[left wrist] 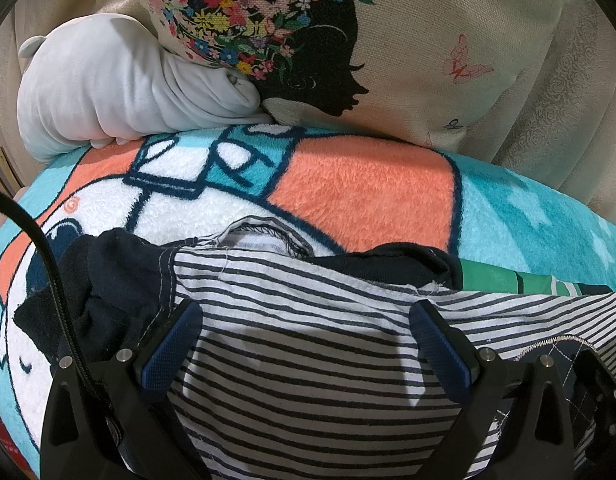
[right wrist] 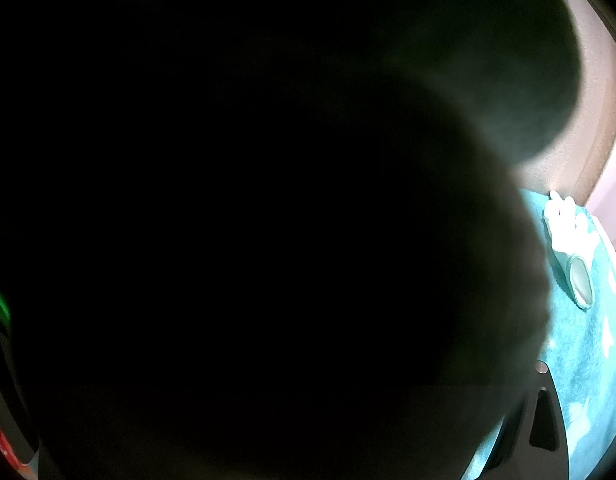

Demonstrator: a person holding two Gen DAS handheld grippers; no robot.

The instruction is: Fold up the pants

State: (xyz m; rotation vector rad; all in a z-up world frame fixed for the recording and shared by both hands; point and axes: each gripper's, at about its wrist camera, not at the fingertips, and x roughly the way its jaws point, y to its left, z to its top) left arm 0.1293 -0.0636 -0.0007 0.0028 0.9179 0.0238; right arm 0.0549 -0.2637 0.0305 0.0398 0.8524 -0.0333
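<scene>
The pants are striped black and white with dark navy parts and lie bunched on a colourful fleece blanket. My left gripper is open just above the striped cloth, its blue-padded fingers on either side of it. In the right wrist view dark fabric covers almost the whole lens, so the right gripper's fingertips are hidden. Only part of its black frame shows at the lower right.
A white plush toy and a cushion with a flower print lie at the back of the blanket. A pale glove lies on the teal blanket at the right. A black cable crosses the left.
</scene>
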